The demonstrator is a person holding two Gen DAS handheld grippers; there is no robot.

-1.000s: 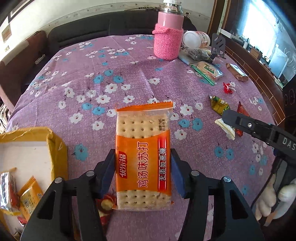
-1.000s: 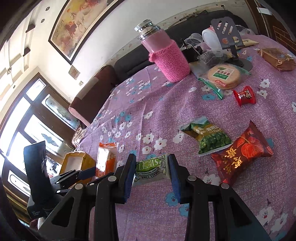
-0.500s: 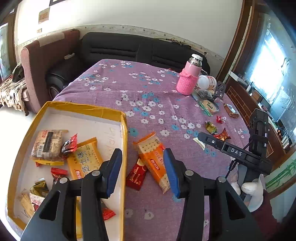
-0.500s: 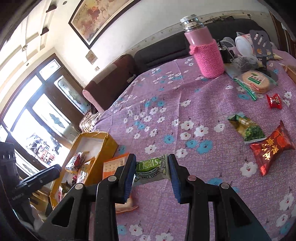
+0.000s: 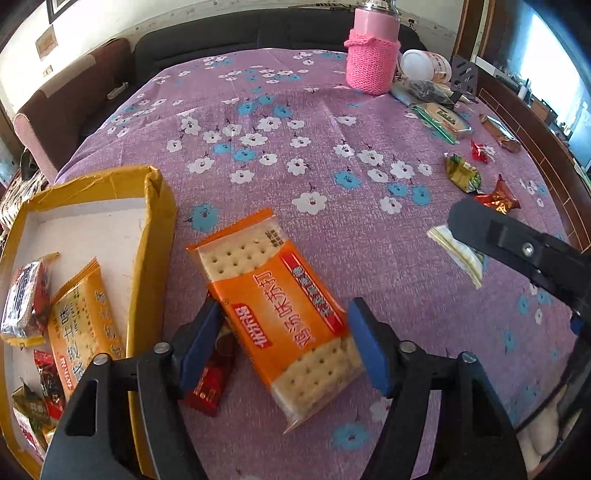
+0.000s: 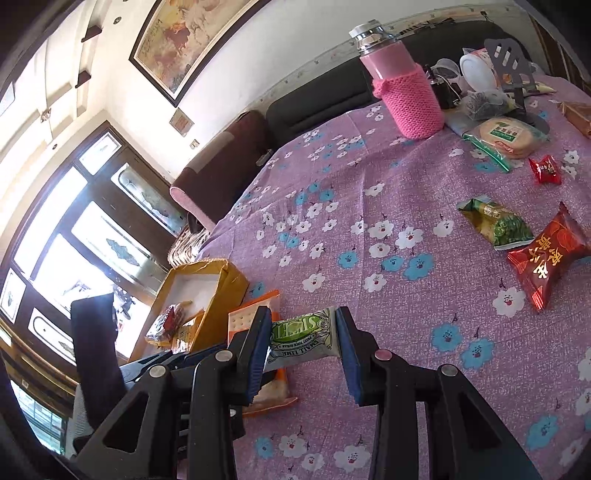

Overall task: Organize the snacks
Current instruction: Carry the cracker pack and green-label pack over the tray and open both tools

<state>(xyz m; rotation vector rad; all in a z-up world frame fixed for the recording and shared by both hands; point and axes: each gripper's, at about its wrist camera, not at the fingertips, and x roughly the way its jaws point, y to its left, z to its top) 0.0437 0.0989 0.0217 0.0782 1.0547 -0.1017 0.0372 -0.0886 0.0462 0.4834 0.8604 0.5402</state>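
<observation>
Glossy plastic wrapper on cracker pack [image 5: 275,306]; matt woven tablecloth [image 5: 295,155]; yellow cardboard box [image 5: 151,236] beside pack; rough pink knit sleeve [image 5: 371,62], metal cap [image 6: 365,35].

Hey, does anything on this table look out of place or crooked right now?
Yes. The orange cracker pack lies askew on the tablecloth, beside the yellow box rather than inside it, and overlaps a small red packet.

The orange cracker pack [image 5: 280,306] lies flat, askew, beside the yellow box [image 5: 147,254] holding snacks.
</observation>
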